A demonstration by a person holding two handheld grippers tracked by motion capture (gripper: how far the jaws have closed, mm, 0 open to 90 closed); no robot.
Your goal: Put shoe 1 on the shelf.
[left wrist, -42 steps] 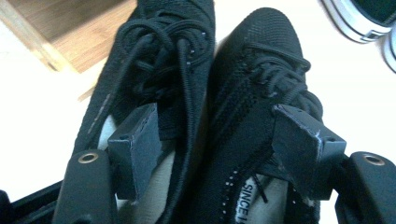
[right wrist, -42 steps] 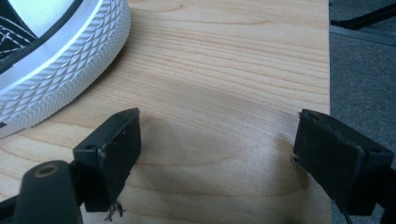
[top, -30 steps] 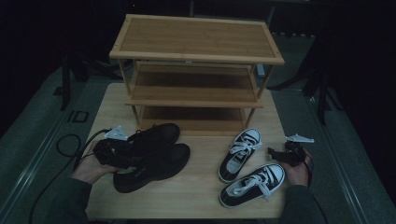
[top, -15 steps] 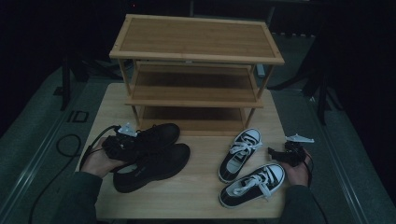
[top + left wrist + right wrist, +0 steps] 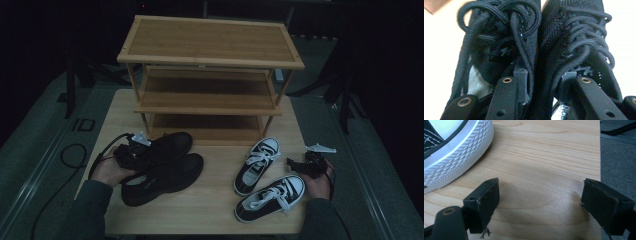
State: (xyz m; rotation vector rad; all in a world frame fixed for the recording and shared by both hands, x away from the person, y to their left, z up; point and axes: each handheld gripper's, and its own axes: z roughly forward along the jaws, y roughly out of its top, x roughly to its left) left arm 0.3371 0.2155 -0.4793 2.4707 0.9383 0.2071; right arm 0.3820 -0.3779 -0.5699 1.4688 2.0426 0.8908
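Since the two black lace-up shoes (image 5: pixel 536 50) are soft and light, the left gripper (image 5: pixel 541 77) has been closing, one jaw inside each, pinching their inner sides together.

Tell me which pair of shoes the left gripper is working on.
The all-black lace-up pair at the table's left. The left gripper has one jaw inside each shoe's opening, closing on their adjoining inner sides. The black-and-white sneakers sit apart at the right.
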